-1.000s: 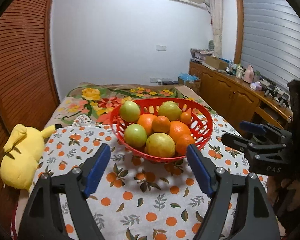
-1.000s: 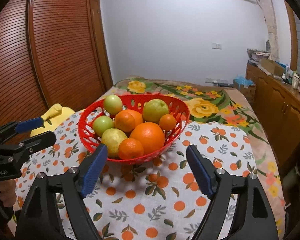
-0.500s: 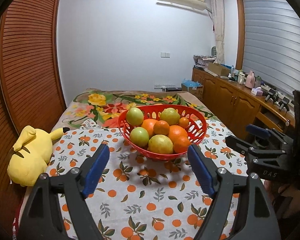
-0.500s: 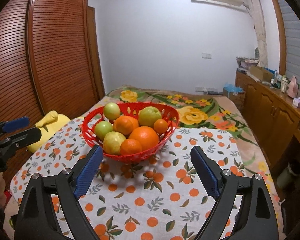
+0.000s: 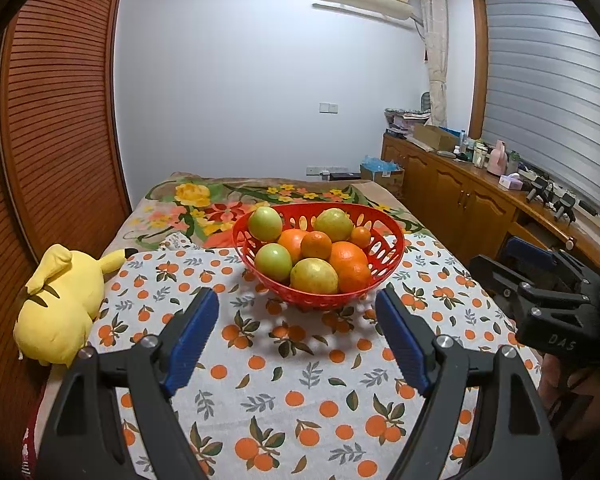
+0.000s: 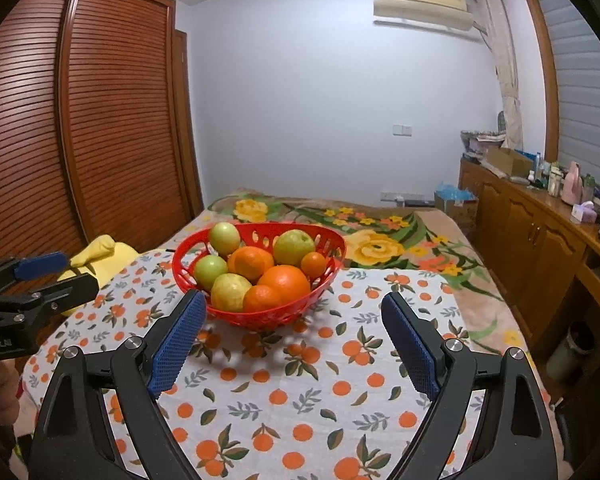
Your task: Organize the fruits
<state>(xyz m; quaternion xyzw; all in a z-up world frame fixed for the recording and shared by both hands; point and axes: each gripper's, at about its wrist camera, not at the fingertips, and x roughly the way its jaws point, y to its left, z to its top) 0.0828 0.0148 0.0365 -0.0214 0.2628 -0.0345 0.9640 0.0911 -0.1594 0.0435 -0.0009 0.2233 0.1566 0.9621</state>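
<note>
Sitting beyond both spread jaws, red fruit basket (image 5: 396, 240) touches neither left gripper (image 5: 296, 336) nor right gripper (image 6: 292, 340)

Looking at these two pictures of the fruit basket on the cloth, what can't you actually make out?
- Red basket: its floor and any fruit underneath, hidden by the piled fruit in both views.
- Yellow plush toy: in the right wrist view mostly hidden behind the left gripper.
- Bottles on the wooden counter: too small to identify.
- Right gripper: in the left wrist view cut off by the picture's edge.
</note>
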